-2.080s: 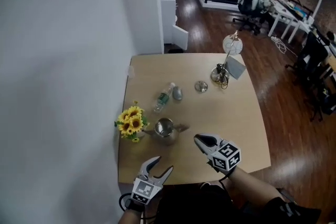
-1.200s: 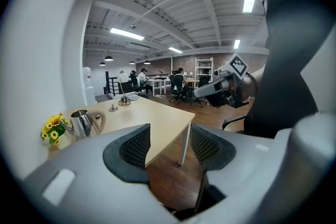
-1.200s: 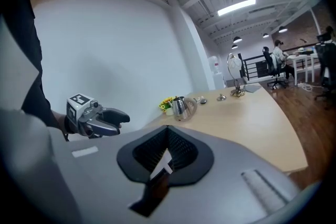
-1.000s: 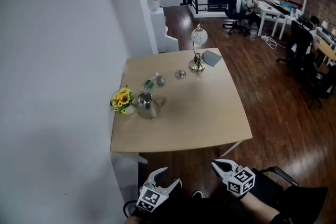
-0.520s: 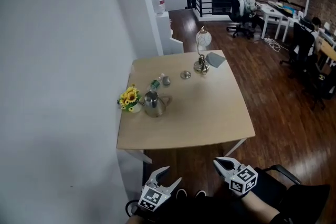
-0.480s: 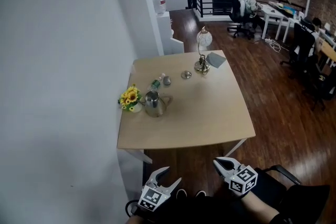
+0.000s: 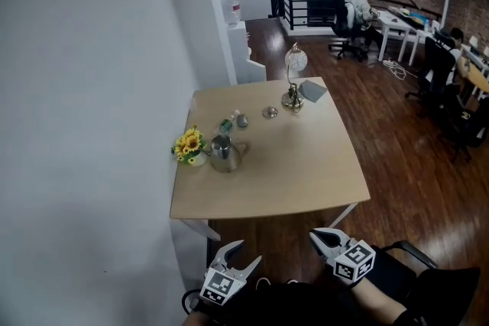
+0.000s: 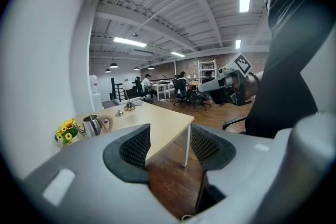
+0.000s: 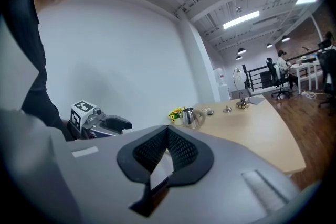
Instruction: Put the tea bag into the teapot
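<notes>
The steel teapot [image 7: 224,153] stands lidless at the left of the wooden table [image 7: 306,172], also seen as the teapot [image 8: 93,125] and the teapot [image 9: 190,117]. A small grey pouch-like thing [image 7: 241,120], perhaps the tea bag, lies behind it beside a bottle [image 7: 226,124]. The round lid [image 7: 270,112] lies further right. Both grippers hang below the table's near edge, well away from all of this. My left gripper [image 7: 243,254] [image 8: 170,144] is open and empty. My right gripper [image 7: 315,235] [image 9: 168,131] is shut; a pale sliver behind its pads cannot be identified.
Sunflowers [image 7: 189,145] stand at the table's left edge by the white wall. A lamp [image 7: 293,80] and a grey box [image 7: 312,91] sit at the far right corner. Dark wood floor surrounds the table; seated people and desks are far back right.
Two seconds ago both grippers were over the table's front edge near the teapot; now they are off the table, below its near edge. In the last second only the view shifted slightly.
</notes>
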Demonstrator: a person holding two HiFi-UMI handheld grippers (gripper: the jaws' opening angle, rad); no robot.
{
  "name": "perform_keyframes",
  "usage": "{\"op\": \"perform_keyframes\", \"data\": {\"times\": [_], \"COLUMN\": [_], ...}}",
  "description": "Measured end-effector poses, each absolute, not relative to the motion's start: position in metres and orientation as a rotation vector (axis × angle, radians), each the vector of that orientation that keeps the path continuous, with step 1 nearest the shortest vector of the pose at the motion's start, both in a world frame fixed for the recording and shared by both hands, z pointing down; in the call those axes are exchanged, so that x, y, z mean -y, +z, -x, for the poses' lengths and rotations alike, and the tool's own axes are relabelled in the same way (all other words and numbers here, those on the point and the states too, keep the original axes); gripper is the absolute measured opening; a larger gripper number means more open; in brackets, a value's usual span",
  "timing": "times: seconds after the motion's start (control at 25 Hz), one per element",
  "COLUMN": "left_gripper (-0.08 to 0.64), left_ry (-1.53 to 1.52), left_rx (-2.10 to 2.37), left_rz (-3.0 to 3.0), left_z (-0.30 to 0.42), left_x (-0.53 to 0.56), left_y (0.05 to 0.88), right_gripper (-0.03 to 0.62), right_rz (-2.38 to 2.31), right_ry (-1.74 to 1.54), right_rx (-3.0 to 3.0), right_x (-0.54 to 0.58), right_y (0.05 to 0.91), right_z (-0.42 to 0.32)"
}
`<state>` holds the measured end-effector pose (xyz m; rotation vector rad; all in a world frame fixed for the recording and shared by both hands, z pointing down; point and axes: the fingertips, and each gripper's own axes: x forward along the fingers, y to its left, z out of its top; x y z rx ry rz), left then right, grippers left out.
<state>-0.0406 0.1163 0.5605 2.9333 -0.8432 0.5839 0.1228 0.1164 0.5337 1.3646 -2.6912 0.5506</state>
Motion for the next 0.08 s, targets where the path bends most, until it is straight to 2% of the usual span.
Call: {"op": "perform_keyframes", "data": {"times": [0.08], "left_gripper": [0.236], "left_ry": [0.575], "left_rx": [0.844], "left_rz": [-2.936], "left_z": [0.0397], "left_x": [-0.1135], "left_y": [0.5592], "right_gripper": [0.008], "right_rz": [-1.367], "right_ry": [0.551], "right_rx": [2.689], "right_x": [-0.1151], "right_y": [0.5335], "right_z": [-0.1237]}}
